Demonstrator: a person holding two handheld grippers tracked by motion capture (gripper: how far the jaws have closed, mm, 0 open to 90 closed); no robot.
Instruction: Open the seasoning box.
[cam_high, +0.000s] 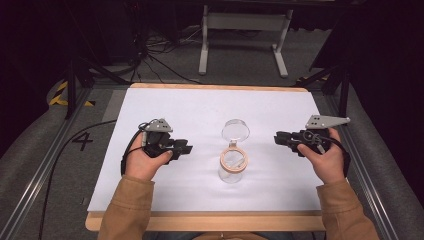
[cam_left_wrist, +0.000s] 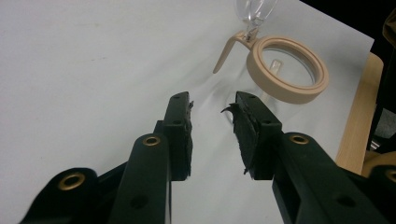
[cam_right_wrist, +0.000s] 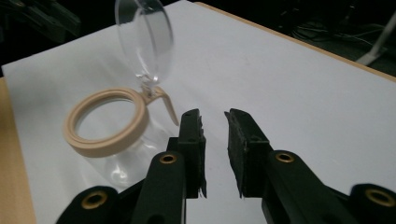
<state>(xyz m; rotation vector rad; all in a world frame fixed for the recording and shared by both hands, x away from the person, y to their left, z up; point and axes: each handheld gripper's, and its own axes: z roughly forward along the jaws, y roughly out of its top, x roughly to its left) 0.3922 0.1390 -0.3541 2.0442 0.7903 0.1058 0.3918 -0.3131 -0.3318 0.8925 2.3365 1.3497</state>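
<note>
A clear glass jar (cam_high: 231, 165) with a beige rim ring stands near the middle of the white table cover, its round clear lid (cam_high: 235, 130) swung open and standing up behind it. My left gripper (cam_high: 188, 148) is held to the jar's left, a short way off, jaws open and empty. My right gripper (cam_high: 277, 138) is held to the jar's right, also open and empty. In the left gripper view the jar (cam_left_wrist: 286, 70) sits ahead and to the right of the jaws (cam_left_wrist: 212, 109). In the right gripper view the jar (cam_right_wrist: 108, 123) and lid (cam_right_wrist: 144, 37) lie ahead to the left of the jaws (cam_right_wrist: 212, 122).
The white cover (cam_high: 165, 107) lies on a wooden table (cam_high: 200, 221) whose front edge runs near the person's sleeves. Black frame rails (cam_high: 45, 170) flank both sides. A white stand (cam_high: 240, 30) and cables lie on the floor beyond the table.
</note>
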